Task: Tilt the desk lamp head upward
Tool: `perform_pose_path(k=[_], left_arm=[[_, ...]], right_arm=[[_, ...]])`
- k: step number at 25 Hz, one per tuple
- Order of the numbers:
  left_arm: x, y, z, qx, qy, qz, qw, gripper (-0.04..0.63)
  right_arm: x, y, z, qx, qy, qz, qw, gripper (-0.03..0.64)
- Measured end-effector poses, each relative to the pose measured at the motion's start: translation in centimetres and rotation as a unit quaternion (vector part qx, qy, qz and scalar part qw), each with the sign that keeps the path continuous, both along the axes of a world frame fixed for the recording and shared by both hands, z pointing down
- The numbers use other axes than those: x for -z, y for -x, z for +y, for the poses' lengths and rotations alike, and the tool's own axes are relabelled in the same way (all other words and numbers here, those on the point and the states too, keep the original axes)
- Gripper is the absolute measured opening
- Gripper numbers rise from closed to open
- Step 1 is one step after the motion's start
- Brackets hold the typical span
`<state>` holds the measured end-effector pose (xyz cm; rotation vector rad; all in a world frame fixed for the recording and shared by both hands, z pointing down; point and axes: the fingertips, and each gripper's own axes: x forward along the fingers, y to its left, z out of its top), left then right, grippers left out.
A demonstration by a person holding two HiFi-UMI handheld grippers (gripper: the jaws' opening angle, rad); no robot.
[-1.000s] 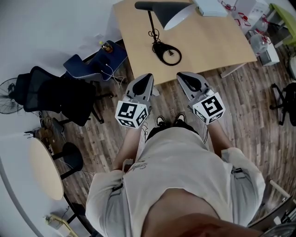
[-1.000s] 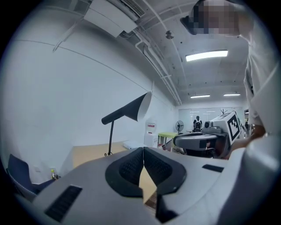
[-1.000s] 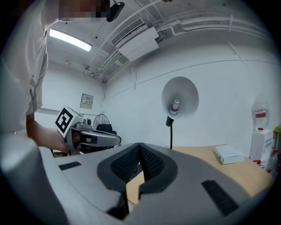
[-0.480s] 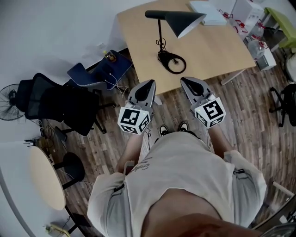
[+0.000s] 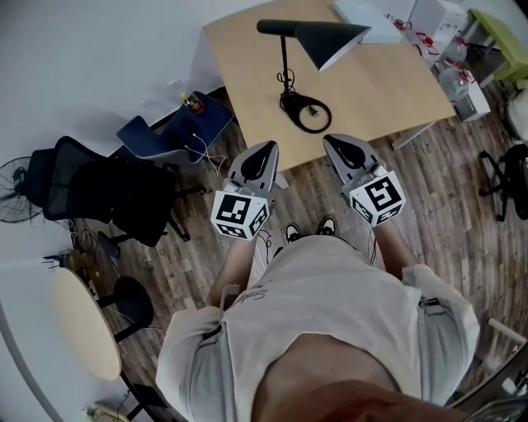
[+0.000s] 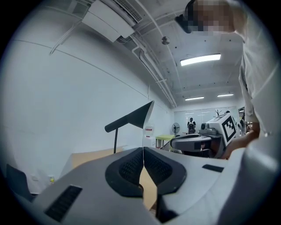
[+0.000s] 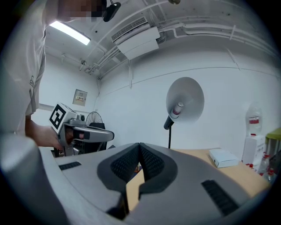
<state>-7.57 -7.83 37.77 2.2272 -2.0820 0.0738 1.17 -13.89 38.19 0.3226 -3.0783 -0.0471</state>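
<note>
**Standing short of the lamp, both grippers clenched on nothing**

Facing the bench (image 5: 388,82), the person holds the left gripper (image 5: 266,150) and the right gripper (image 5: 334,142) side by side over the floor, just short of the bench's near edge. Both point toward the desk lamp (image 5: 286,66). Each gripper's own view shows its jaws pressed together with nothing between them.

The pose looks like a neutral carry, hands level and well apart from the lamp. It would suit either coming up to the lamp or standing off from it.

The lamp stands on its ring base (image 5: 309,113) near the middle of the bench. Its lamp head (image 5: 330,41) hangs at the end of a level arm. In the right gripper view the mouth of the shade faces outward and the bulb shows. That could be a head already raised or one with more tilt to give, and the pictures don't settle which.

By count there are two grippers, one lamp, one bench, and one white box (image 5: 369,11) at the bench's far edge.
</note>
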Motion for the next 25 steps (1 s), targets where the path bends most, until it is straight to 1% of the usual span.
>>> perform_pose_path(k=[6, 11, 18, 25], left_arm=[[0.4, -0.3, -0.6, -0.011, -0.003, -0.001, 0.9999, 0.015], [0.1, -0.2, -0.4, -0.012, -0.002, 0.004, 0.9999, 0.015], [-0.3, -0.3, -0.7, -0.010, -0.003, 0.016, 0.9998, 0.015], [-0.2, -1.4, -0.7, -0.016, -0.002, 0.020, 0.9997, 0.015]], right_arm=[[0.4, 0.4, -0.6, 0.001, -0.004, -0.001, 1.000, -0.005], [0.3, 0.7, -0.2, 0.007, -0.008, 0.002, 1.000, -0.005], [0.2, 0.3, -0.4, 0.002, -0.006, 0.002, 1.000, -0.005], [0.0, -0.6, -0.1, 0.007, -0.001, 0.012, 1.000, -0.005]])
